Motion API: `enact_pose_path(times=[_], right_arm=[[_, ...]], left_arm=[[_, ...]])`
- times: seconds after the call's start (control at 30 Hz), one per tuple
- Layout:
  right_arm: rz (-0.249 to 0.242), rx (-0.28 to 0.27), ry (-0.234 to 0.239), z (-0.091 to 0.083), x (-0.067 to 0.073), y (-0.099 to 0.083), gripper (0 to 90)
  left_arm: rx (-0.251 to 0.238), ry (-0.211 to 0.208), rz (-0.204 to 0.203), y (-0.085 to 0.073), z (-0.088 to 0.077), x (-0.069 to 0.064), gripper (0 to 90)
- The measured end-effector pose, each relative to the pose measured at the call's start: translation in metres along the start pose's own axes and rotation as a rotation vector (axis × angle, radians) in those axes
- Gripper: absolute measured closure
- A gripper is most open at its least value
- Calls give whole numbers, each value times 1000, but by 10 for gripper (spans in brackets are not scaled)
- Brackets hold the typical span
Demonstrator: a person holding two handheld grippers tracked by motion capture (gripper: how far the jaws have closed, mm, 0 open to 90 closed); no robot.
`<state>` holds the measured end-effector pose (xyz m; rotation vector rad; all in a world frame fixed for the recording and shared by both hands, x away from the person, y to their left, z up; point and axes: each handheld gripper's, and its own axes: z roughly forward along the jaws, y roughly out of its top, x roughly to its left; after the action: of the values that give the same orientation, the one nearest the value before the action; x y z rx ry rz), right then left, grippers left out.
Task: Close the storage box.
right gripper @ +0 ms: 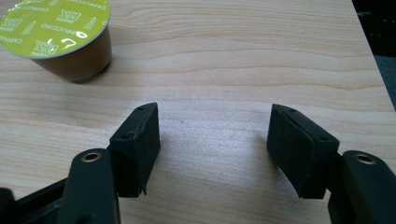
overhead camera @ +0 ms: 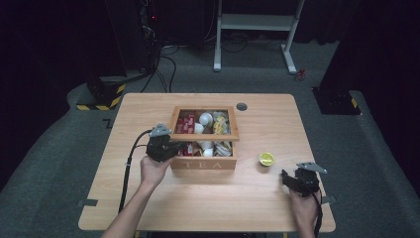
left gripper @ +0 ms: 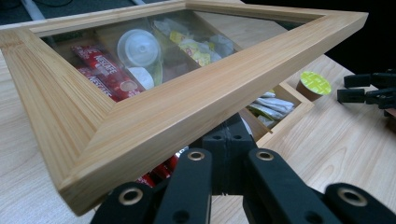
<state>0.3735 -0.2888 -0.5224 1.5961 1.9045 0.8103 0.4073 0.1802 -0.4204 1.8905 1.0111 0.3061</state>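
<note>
Two grippers at work: the left gripper (overhead camera: 163, 147) props the tea box lid (left gripper: 201, 100) half up, while the right gripper (right gripper: 212, 149) stands empty beside the coffee capsule (right gripper: 58, 35).

Left jaws are clamped tight on the lid's front wooden rail, holding the glazed frame tilted above the tea box (overhead camera: 203, 163), presumably to keep the compartments reachable for the other hand. Right jaws stand partly apart with nothing between the pads (right gripper: 140, 140), only bare table (overhead camera: 247, 198); the green-topped capsule sits upright on the table, just right of the box and clear of those pads. Judgement: capsule goes into the box next. Hard to read: the left pads themselves are hidden under the rail; sachets (left gripper: 105, 70) and cups (left gripper: 138, 47) are seen through the glass pane, front compartments mostly covered.
</note>
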Motion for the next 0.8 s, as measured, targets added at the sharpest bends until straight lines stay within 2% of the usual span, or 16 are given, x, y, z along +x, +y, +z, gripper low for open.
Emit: enact_pose_path(times=[0.57, 0.8], right_arm=[[-3, -1, 2, 0, 0, 0, 337], [-4, -1, 3, 0, 0, 0, 334]], left_arm=[[8, 5, 13, -9, 3, -2, 900], [16, 3, 7, -14, 5, -3, 900]])
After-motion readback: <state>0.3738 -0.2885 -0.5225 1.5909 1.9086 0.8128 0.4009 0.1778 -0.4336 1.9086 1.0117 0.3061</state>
